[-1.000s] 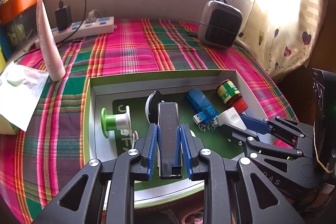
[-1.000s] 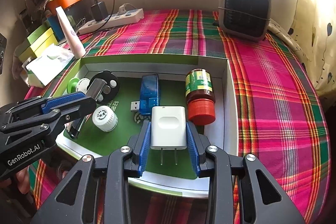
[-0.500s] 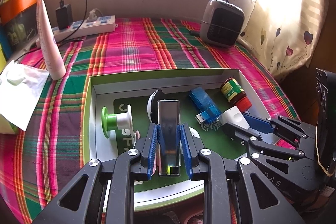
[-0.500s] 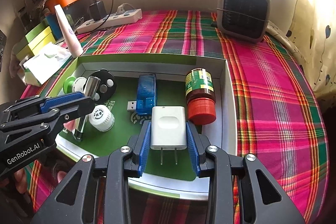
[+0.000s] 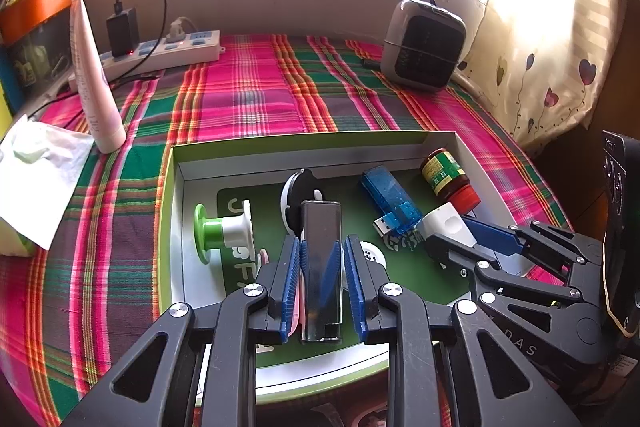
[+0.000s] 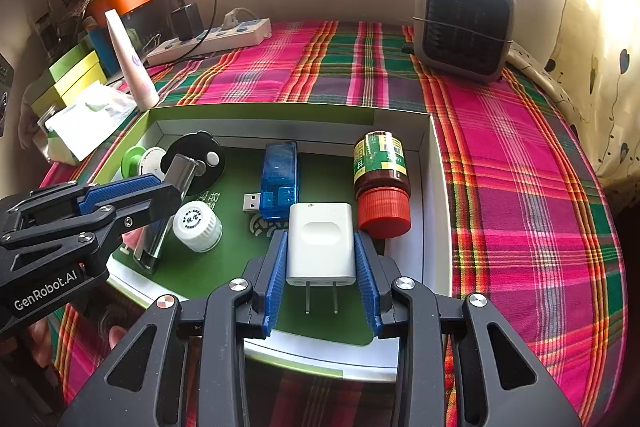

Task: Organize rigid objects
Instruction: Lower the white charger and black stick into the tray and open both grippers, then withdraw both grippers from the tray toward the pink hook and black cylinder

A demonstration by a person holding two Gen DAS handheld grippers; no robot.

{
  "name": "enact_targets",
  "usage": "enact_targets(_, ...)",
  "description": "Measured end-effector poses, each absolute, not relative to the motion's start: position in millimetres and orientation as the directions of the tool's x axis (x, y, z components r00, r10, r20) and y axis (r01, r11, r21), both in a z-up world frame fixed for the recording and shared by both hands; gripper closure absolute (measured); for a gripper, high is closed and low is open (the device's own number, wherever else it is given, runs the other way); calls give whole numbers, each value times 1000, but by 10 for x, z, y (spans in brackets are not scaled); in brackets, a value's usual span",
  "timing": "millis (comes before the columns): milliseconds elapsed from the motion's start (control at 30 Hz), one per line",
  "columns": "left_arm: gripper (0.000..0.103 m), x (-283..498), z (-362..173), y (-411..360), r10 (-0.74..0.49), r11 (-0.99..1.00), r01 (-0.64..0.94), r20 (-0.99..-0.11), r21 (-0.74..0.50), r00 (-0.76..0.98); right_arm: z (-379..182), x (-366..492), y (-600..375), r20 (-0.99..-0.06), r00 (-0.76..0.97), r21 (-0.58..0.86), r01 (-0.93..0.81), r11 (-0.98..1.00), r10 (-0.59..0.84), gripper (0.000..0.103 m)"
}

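Observation:
A green-rimmed box lid [image 5: 312, 141] [image 6: 442, 187] lies on the plaid cloth and holds the small items. My left gripper [image 5: 320, 255] is shut on a dark metallic lighter [image 5: 321, 263] [image 6: 178, 187] held above the lid's near edge. My right gripper [image 6: 322, 259] is shut on a white plug charger [image 6: 321, 241] [image 5: 446, 223], prongs toward the camera. Inside the lid lie a blue USB device [image 6: 279, 181] [image 5: 392, 199], a red-capped bottle [image 6: 382, 183] [image 5: 448, 177], a white cap [image 6: 197, 225], a green and white spool [image 5: 222, 229] and a black disc [image 6: 196, 155].
A small grey heater [image 6: 464, 23] stands at the back right. A power strip [image 5: 160, 53] with a black adapter lies at the back left, beside a pink tube [image 5: 94, 79]. White tissue [image 5: 36, 163] lies left of the lid; green boxes [image 6: 70, 77] sit behind it.
Both grippers keep their grips. In both views the scene sits slightly lower and wider than one second ago, with nothing taken or let go.

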State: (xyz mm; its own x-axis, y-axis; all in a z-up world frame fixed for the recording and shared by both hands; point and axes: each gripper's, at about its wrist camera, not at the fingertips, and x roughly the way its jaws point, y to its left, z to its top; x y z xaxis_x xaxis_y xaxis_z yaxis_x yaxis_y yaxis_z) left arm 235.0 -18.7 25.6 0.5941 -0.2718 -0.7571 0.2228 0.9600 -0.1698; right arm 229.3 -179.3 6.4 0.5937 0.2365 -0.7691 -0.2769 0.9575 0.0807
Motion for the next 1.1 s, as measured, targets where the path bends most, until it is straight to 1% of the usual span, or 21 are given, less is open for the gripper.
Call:
enact_targets(400,78,2312,258,-197,-270,960,222,-757,-168,595,89,2270,-1815,-758,600,103,-276,956,255,67)
enact_targets(467,74,2297,264,-203,-263,962,220,-755,-160,600,92,2259,-1817,-755,601,110,-280,954,263,65)
enact_targets(533,73,2283,274,-198,-267,961,221,-753,-164,602,94,2242,-1804,-752,600,117,-285,951,272,59)
enact_targets(567,72,2274,280,-195,-268,961,221,-751,-165,603,94,2233,-1798,-751,599,121,-287,950,276,58)
enact_targets(1100,70,1964,425,-152,-245,968,208,-721,-143,648,167,2080,-1804,-722,629,135,-281,950,289,56)
